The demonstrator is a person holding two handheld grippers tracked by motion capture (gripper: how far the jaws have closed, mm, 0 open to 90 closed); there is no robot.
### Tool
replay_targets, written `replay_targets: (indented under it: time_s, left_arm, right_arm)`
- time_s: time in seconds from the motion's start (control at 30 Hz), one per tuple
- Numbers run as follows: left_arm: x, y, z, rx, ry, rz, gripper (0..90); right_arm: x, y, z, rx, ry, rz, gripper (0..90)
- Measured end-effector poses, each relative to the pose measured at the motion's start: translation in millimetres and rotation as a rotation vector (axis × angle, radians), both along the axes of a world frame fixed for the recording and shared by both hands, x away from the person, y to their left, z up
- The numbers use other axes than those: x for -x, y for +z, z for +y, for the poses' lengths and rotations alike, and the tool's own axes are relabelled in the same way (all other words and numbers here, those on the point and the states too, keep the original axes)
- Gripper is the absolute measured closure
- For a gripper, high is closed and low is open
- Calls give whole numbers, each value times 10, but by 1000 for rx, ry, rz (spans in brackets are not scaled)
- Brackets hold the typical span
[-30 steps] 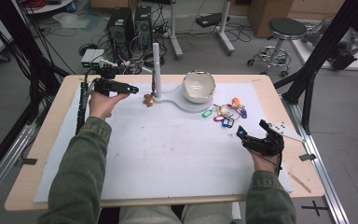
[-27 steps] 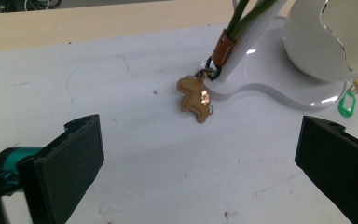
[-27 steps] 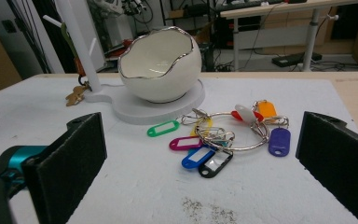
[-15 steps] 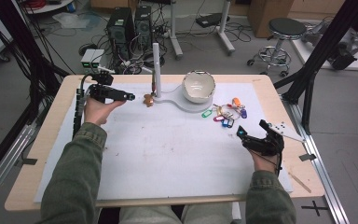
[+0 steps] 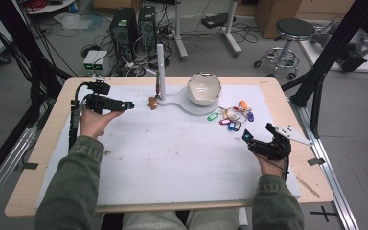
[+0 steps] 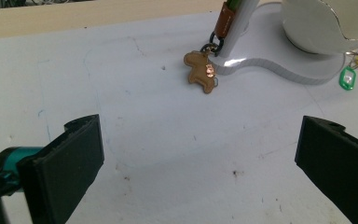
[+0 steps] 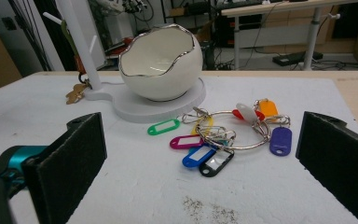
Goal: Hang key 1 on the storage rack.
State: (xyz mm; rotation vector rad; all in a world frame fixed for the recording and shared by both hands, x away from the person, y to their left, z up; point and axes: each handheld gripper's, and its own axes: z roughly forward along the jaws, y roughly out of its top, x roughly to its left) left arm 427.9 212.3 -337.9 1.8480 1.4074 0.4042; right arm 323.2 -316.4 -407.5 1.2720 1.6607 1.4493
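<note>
Fingers [image 6: 70,161] of the left gripper [image 5: 106,102] stand spread wide with nothing between them, and they point toward a small brown animal-shaped charm [image 6: 201,71] lying on the white mat [image 5: 172,153]. That charm sits on the far part of the counter [image 5: 48,139], left of centre, hooked by a dark ring and a brown strap to the foot of a white post [image 5: 160,67]. In the left gripper view the charm lies well ahead of the fingers, apart from them, flat on the mat and touching the edge of the white base [image 6: 270,70].

Just right of the post, on the same base, stands a white bowl [image 5: 203,88] shaped like a cracked eggshell with a silvery rim. Near the bowl's right side a bunch of coloured key tags [image 7: 214,140] on metal rings lies on the mat: green, pink, blue, black, purple, orange and red tags fan out from the rings.

On the right side of the counter the right gripper [image 5: 263,143] rests nearer the person, its fingers [image 7: 72,158] also spread wide and empty, aimed at the key tags, which lie ahead of them and apart.

Both sleeves [image 5: 72,191] are olive green. Beyond the counter, computer towers [image 5: 132,28] and a stool [image 5: 292,33] stand on the floor.
</note>
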Motion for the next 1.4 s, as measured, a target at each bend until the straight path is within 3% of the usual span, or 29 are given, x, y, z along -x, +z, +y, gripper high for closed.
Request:
replay_targets:
  time_s: [0.23, 0.47, 0.6, 1.0, 1.4]
  left_arm:
    - [142, -66, 42, 12, -20, -11, 16]
    - [237, -169, 151, 19, -5, 5, 16]
    - [298, -220, 231, 49, 7, 5, 16]
    - [484, -288, 352, 46, -21, -9, 16]
    - [650, -413, 324, -25, -63, -7, 16]
  right_arm:
    - [-2, -2, 6, 2, 0, 2, 8]
    - [0, -2, 7, 3, 2, 4, 8]
    - [-2, -3, 12, 4, 1, 6, 8]
    - [-4, -2, 7, 7, 1, 3, 8]
    - [-18, -11, 18, 20, 5, 9, 8]
